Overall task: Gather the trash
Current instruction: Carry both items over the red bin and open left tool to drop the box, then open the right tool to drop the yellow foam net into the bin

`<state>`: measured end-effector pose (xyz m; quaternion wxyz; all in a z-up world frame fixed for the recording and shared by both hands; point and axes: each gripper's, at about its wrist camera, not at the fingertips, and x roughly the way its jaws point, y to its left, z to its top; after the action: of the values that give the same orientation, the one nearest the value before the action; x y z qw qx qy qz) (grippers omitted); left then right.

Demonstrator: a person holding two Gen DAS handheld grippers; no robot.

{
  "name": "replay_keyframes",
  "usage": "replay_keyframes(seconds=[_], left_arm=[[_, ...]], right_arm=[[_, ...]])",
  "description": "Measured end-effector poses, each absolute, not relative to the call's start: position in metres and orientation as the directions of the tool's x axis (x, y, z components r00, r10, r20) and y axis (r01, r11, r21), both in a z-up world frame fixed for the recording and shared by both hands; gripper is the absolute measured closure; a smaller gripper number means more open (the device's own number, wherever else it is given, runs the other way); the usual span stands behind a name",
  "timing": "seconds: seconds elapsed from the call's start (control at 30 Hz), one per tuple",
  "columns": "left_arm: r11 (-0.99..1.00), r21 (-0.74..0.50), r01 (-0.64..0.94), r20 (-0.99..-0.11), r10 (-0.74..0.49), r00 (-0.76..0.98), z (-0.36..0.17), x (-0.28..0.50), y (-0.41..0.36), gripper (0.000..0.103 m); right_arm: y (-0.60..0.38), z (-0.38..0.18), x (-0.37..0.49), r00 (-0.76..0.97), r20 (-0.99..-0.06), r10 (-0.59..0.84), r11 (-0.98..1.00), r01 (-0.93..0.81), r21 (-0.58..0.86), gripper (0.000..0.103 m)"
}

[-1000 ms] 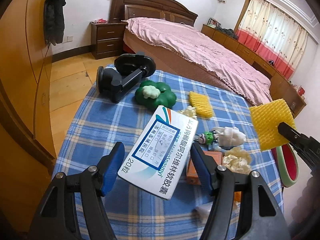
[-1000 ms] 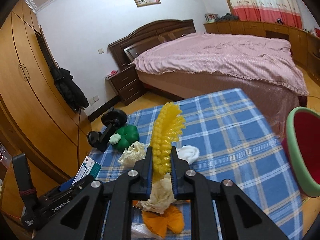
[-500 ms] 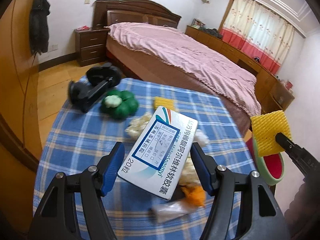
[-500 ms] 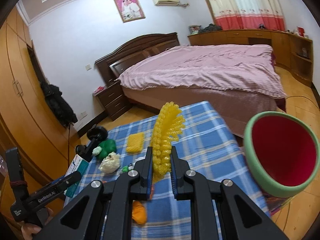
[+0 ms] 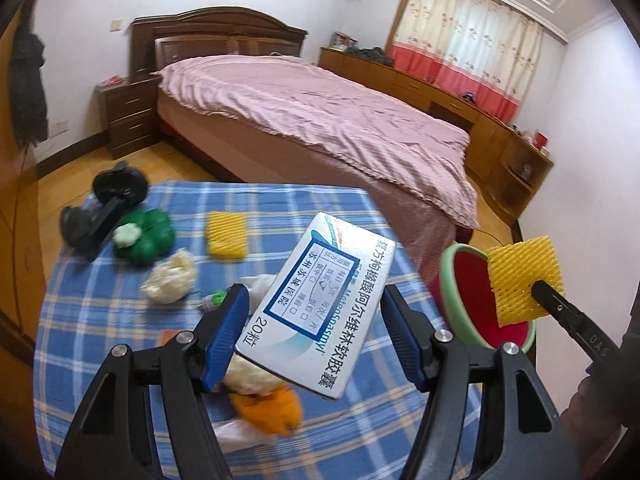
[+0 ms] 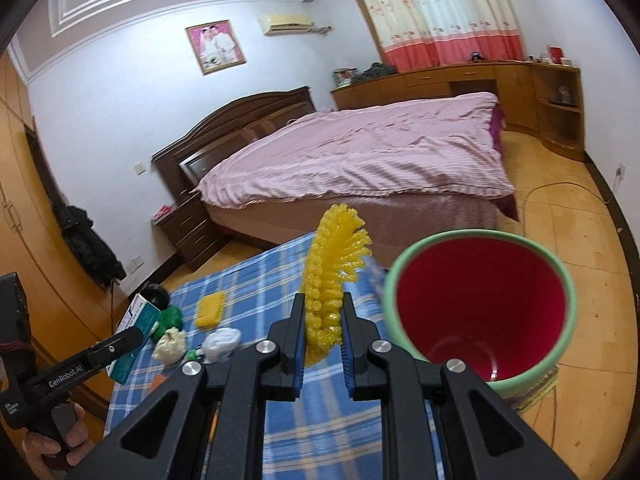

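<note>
My left gripper (image 5: 316,296) is shut on a white and blue medicine box (image 5: 320,312), which sits slanted between the blue pads above the blue plaid table (image 5: 100,320). My right gripper (image 6: 322,304) is shut on a yellow foam net (image 6: 332,264), held upright just left of the bin's rim. The bin (image 6: 480,304) is red inside with a green rim and stands off the table's right edge. In the left wrist view the right gripper (image 5: 538,286) holds the yellow foam net (image 5: 520,276) in front of the bin (image 5: 476,300). The right wrist view shows the left gripper (image 6: 132,334) with the medicine box (image 6: 140,316).
On the table lie a second yellow foam net (image 5: 227,234), crumpled white paper (image 5: 170,278), an orange scrap (image 5: 268,408), a green toy (image 5: 146,236) and a black gadget (image 5: 104,208). A pink bed (image 5: 320,120) stands behind the table, a nightstand (image 5: 128,116) beside it.
Both grippers have travelled rightward over the table toward the bin, each keeping its load. The bin now fills much more of the right wrist view, and the table items have slid left.
</note>
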<state>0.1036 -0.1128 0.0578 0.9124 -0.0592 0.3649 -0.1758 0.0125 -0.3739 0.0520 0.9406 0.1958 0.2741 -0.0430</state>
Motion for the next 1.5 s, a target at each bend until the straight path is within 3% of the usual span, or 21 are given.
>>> replay_keyframes(seconds=[0.37,0.83,1.5], left_arm=[[0.880,-0.237,0.411,-0.651,-0.458,0.605,0.060,0.108,-0.191,0.035],[0.770,-0.252,0.587,-0.652,-0.583,0.485,0.023,0.117,-0.293,0.035],[0.744,-0.224,0.630,-0.731,-0.556,0.397,-0.031,0.130,-0.357,0.035]], right_arm=[[-0.437,0.041,-0.011,0.831,-0.550,-0.088,0.884,0.319,0.341,0.086],[-0.492,0.000,-0.020,0.769,-0.622,-0.146,0.823,0.444,0.356,0.086],[-0.529,-0.043,-0.016,0.713,-0.686,-0.144,0.772,0.515,0.373,0.084]])
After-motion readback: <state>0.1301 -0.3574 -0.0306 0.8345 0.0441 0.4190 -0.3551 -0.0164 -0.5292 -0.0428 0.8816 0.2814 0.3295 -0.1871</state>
